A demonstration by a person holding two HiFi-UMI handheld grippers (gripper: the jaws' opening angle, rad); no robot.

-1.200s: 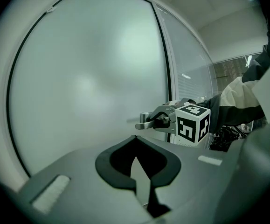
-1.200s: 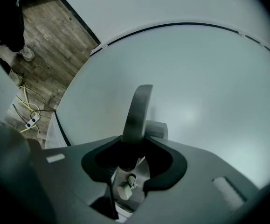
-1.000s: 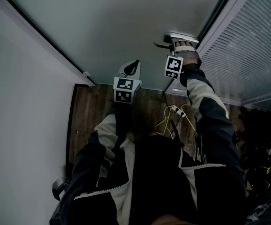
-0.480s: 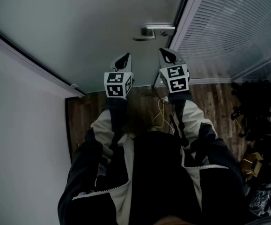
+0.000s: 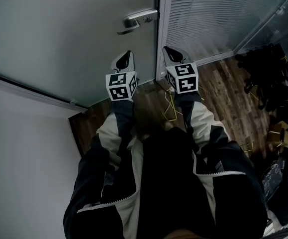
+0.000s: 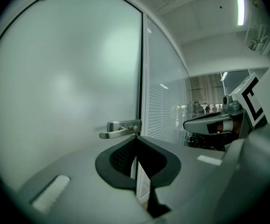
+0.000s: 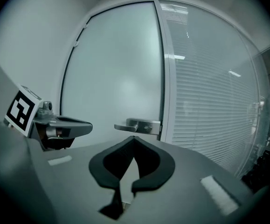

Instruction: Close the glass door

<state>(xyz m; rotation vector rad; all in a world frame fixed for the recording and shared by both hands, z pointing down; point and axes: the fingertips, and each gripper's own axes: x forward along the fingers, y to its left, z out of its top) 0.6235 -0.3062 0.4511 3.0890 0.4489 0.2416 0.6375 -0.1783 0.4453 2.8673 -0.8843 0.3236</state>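
Observation:
The frosted glass door (image 5: 69, 39) fills the upper left of the head view, its edge lying against the white frame (image 5: 162, 29). Its metal lever handle (image 5: 139, 20) sits near that edge and also shows in the left gripper view (image 6: 118, 129) and the right gripper view (image 7: 137, 125). My left gripper (image 5: 128, 54) and right gripper (image 5: 166, 49) are held side by side, pointing at the door and short of it. Both are shut with nothing between the jaws (image 6: 136, 139) (image 7: 134, 138). Neither touches the handle.
A glass panel with white blinds (image 5: 208, 19) stands right of the frame. A yellow cable (image 5: 171, 108) lies on the wooden floor (image 5: 223, 88) by my feet. Dark bags and gear (image 5: 263, 73) are piled at the right. A white wall (image 5: 24, 153) runs along the left.
My right gripper has left the door handle, rolled over, shut, and drawn back beside the left gripper. Both grippers now sit farther from the door, whose edge meets the frame.

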